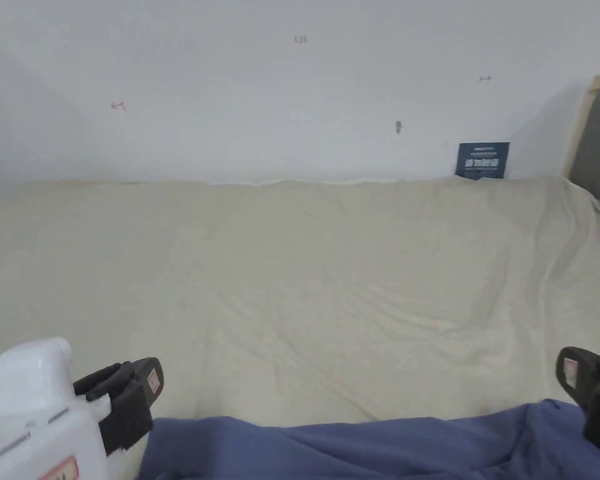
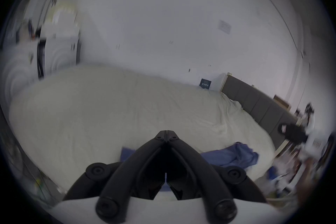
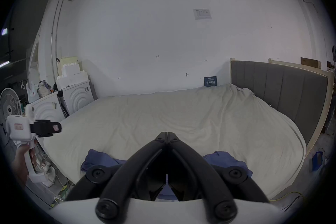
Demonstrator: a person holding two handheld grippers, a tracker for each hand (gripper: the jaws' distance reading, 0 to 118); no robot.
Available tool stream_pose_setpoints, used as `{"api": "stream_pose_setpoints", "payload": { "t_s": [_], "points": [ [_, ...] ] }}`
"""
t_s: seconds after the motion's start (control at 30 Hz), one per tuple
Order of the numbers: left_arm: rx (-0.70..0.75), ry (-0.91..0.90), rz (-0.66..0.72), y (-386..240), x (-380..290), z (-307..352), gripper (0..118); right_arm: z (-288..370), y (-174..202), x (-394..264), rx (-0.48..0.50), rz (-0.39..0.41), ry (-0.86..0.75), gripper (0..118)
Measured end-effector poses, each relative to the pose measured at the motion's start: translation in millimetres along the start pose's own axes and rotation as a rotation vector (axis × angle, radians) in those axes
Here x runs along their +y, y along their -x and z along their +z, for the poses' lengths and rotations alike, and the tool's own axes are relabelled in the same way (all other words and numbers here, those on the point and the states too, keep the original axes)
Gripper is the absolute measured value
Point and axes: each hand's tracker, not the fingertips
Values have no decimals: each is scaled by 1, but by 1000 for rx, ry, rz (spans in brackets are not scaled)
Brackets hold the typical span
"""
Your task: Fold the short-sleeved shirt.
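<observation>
- One soft blue cotton-looking short-sleeved shirt (image 3: 227,161) lies bunched in a crumpled band along the near edge of the wide bed under its wrinkled cream sheet (image 1: 330,281), not yet spread flat.
- Both tools hang above that near edge, apart from the cloth: the left gripper (image 2: 167,131) and the right gripper (image 3: 167,132) each have their black jaws brought together tip to tip, with nothing between them.
- In the head view they sit at either end of the blue band, well apart.
- The fabric looks light and limp; it should drape and sag wherever it is lifted, and it will likely drag on the sheet, not slide.
- Judged best grip: thin single edges, at the shoulder seams or hem corners, once these are found among the folds. Pinching a thick bunch risks catching two layers.
</observation>
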Motion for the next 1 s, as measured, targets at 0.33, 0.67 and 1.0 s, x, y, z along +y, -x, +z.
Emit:
{"api": "stream_pose_setpoints", "payload": {
  "t_s": [0.33,0.67,1.0],
  "points": [
    [-156,607,222,127,-8,-122,46,-27,3,-21,23,29,176,0],
    [-507,773,557,185,-55,-184,118,-61,3,-32,32,-66,284,0],
    [-527,747,608,135,-61,-193,118,-79,-2,-41,21,-127,359,0]
  ]
}}
